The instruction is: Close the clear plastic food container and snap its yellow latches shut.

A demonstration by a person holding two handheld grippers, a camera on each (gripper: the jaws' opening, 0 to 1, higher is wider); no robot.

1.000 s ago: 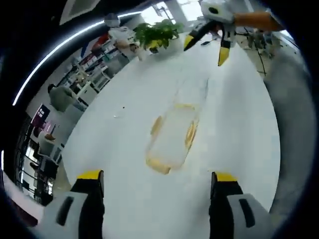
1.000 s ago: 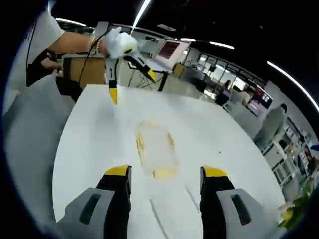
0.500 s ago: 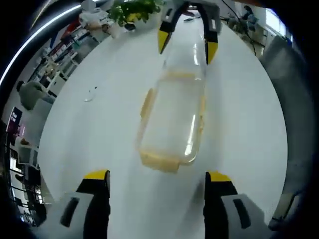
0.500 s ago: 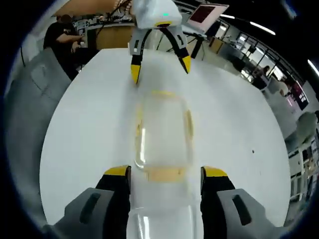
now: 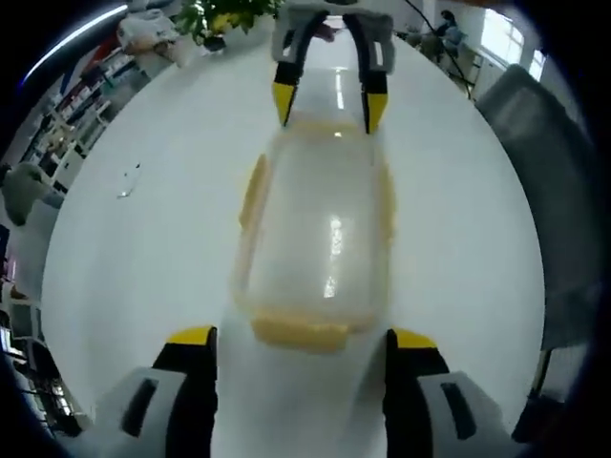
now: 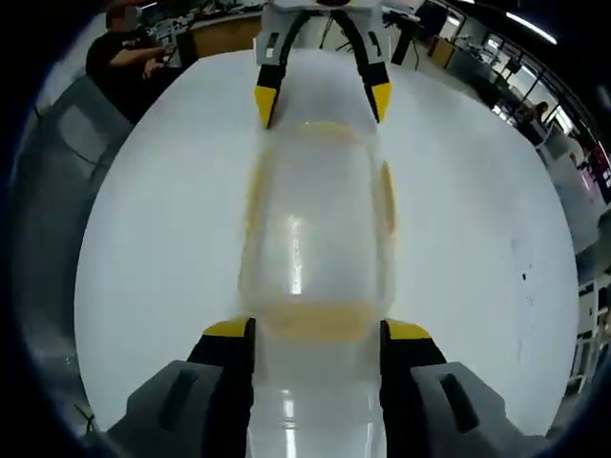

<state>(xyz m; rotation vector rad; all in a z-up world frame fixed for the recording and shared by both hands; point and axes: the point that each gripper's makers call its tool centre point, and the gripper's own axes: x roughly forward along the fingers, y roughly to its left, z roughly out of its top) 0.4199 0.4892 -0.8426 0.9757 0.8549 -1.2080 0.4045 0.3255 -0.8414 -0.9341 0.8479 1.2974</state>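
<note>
**Both grippers closing in on the 2 end latches**

The clear container (image 5: 315,229) lies lengthwise on the white table (image 5: 153,248), lid on top, between the 2 grippers. In the left gripper view, the left gripper (image 5: 298,336) has its jaws spread, with the near yellow end latch (image 5: 298,332) just ahead of the gap; the right gripper (image 5: 325,95) faces us at the far end, jaws likewise apart. In the right gripper view, the right gripper (image 6: 317,330) straddles its own near end latch (image 6: 315,320), and 2 side latches (image 6: 387,205) run along the long edges.

To do this step well, we judge that each gripper should stay centred on its end latch and press both ends together, so the container does not slide on the smooth table. Whether the lid is fully seated we cannot tell.

Compared with 0.5 s ago, the container looms larger in both views and the opposing jaws sit nearer its ends; 1.0 s ago both grippers were well apart from it.
</note>
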